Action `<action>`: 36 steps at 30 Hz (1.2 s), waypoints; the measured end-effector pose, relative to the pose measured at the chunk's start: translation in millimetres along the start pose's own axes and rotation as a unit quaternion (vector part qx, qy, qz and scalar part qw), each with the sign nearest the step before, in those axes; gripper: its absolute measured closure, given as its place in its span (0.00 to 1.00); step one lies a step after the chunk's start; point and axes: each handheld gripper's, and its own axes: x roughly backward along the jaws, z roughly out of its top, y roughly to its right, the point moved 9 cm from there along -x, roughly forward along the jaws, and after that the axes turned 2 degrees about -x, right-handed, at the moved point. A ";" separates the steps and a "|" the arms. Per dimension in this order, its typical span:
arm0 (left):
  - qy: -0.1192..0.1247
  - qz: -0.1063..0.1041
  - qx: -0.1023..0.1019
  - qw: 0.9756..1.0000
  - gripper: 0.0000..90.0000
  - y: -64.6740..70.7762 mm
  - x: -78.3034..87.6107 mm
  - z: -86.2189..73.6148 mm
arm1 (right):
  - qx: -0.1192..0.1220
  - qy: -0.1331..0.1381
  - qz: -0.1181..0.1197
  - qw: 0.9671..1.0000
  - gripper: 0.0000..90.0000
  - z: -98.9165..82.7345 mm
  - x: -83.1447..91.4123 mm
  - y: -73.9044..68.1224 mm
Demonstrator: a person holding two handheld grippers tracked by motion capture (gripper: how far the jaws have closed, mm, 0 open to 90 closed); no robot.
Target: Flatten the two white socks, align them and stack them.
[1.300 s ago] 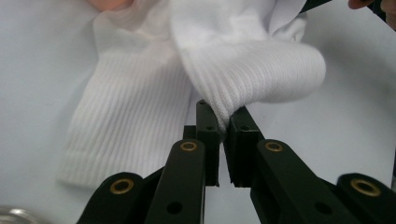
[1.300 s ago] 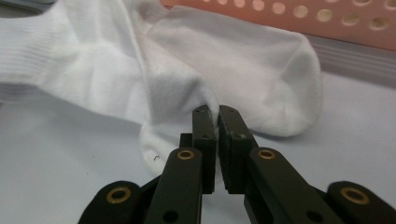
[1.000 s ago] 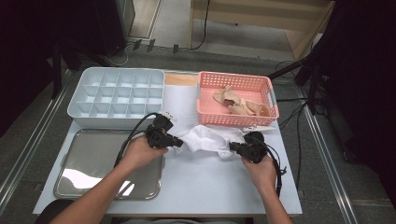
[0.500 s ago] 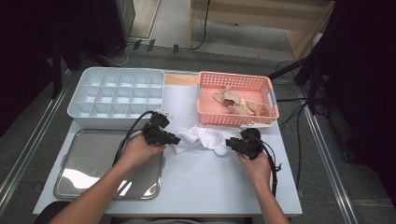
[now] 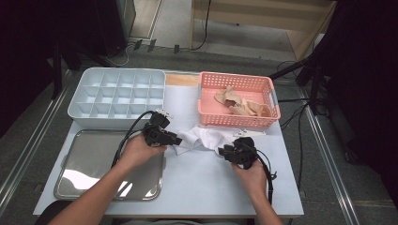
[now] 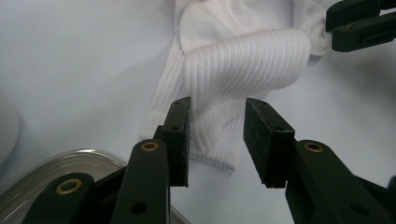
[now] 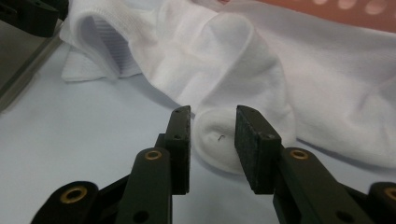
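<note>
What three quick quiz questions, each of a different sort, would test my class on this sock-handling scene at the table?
1. True or false: the white socks lie inside the pink basket.
2. What stands left of the pink basket: A, a grey compartment tray; B, a bucket; C, a kettle?
3. What is the state of the left gripper and the right gripper?

Key: 1. False; they lie on the table in front of it. 2. A. 3. Both open, jaws just opened, with sock fabric between them but not pressed.
</note>
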 end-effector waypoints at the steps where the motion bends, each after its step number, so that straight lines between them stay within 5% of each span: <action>1: -0.004 -0.001 0.003 1.000 0.70 -2.7 -2.9 -0.9 | 0.004 0.000 -0.002 1.000 0.74 -0.1 -2.8 -0.4; 7: -0.016 0.006 0.004 1.000 0.78 -7.7 -14.8 -5.4 | 0.012 -0.007 -0.020 1.000 0.74 -2.2 -16.3 2.4; 15: -0.015 0.007 0.010 1.000 0.90 -9.1 -21.6 -7.1 | 0.032 -0.002 -0.047 0.998 0.95 -4.1 -19.5 5.1; 21: -0.014 -0.002 0.008 1.000 0.95 -7.3 -15.2 -5.9 | -0.003 -0.018 -0.027 0.999 0.98 -0.9 -14.5 9.5; 36: -0.005 -0.023 0.026 0.999 0.95 -5.4 9.4 -2.7 | -0.067 0.032 -0.035 0.997 0.98 26.6 24.5 54.3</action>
